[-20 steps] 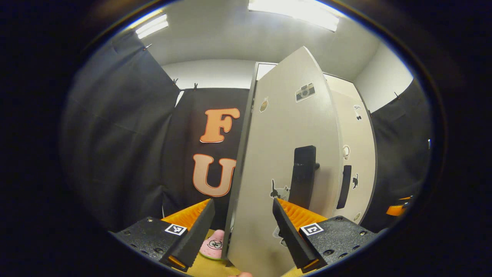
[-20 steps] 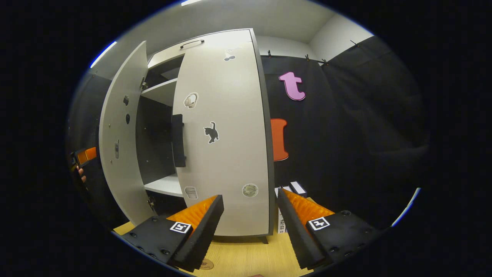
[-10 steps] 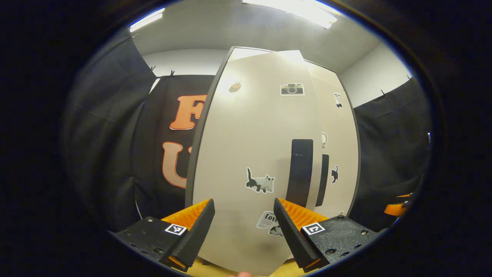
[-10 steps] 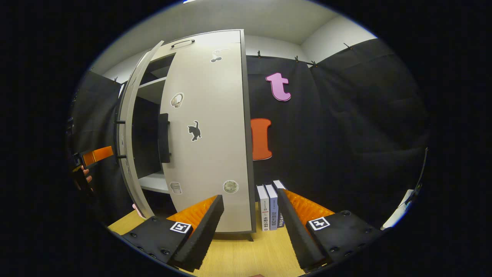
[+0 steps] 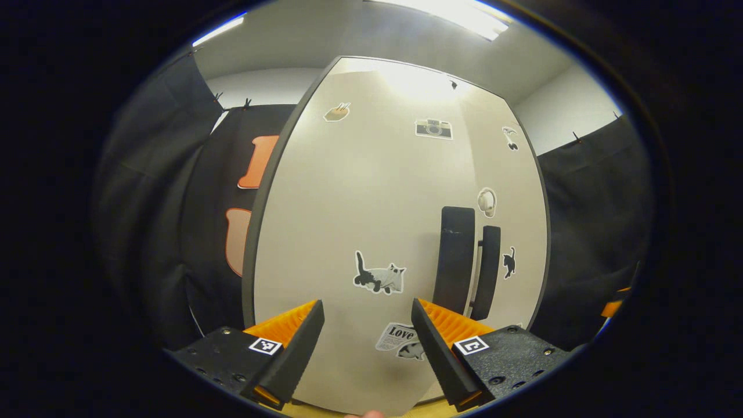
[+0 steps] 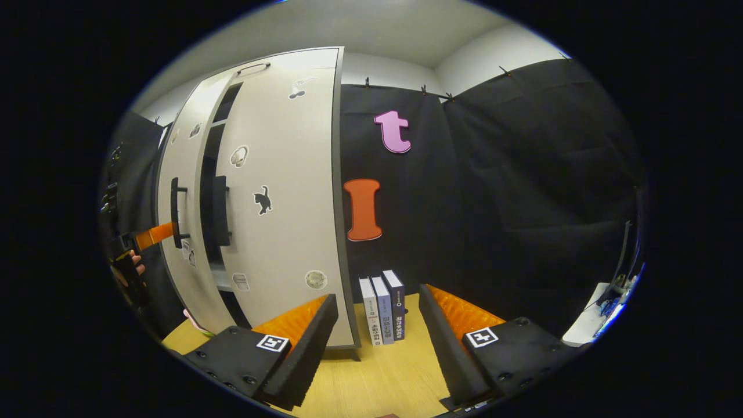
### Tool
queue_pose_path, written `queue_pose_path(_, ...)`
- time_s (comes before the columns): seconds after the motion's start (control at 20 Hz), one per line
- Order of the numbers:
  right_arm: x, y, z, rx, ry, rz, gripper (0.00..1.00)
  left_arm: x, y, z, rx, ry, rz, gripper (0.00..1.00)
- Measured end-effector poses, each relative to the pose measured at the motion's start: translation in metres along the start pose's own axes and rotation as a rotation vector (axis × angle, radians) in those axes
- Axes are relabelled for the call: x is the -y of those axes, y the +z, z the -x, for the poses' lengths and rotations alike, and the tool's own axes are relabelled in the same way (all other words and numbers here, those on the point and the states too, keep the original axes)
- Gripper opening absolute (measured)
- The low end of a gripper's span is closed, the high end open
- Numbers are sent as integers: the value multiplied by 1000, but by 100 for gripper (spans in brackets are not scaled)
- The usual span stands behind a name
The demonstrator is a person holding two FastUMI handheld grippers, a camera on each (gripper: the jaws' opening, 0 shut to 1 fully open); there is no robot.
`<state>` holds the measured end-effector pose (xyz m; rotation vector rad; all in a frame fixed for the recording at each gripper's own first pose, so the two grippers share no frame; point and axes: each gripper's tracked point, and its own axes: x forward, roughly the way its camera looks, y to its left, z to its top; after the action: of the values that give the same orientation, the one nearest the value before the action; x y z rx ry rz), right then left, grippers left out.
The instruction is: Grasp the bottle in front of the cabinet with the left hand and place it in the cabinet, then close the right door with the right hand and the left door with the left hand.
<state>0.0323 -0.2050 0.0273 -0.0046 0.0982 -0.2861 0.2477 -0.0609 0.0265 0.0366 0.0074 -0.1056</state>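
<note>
Left door [image 5: 371,197] nearly shut, I judge; in the right gripper view a dark gap remains between it and the right door [image 6: 284,197]. Bottle hidden, presumably inside the cabinet. Left gripper [image 5: 365,348] and right gripper [image 6: 377,348] both spread, empty. Doors: flat matte panels with stickers, black bar handles. Counter [image 6: 383,377]: pale woodgrain.

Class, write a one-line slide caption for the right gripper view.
Open right gripper faces the cabinet, whose left door stands slightly ajar, books beside it.
</note>
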Motion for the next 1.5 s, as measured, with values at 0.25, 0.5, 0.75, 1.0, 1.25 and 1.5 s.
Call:
queue_pose_path(0.25, 8, 6, 13, -1, -36, 8, 94, 3, -7, -19, -2, 5, 6, 96)
queue_pose_path(0.5, 1, 15, 28, 2, -49, 26, 94, 1, -3, -20, 11, 0, 14, 93)
queue_pose_path(0.75, -27, 11, 46, 6, 15, 20, 95, 23, 7, 31, 0, -50, 49, 94)
queue_pose_path(1.0, -55, 7, 78, 4, 171, 20, 95, 38, 32, 113, 32, -18, -3, 94)
queue_pose_path(1.25, -60, 15, 129, 19, 271, 28, 95, 66, 49, 198, 10, 19, 2, 94)
queue_pose_path(1.5, -49, 21, 188, 30, 355, 14, 95, 87, 62, 274, 17, 94, -58, 94)
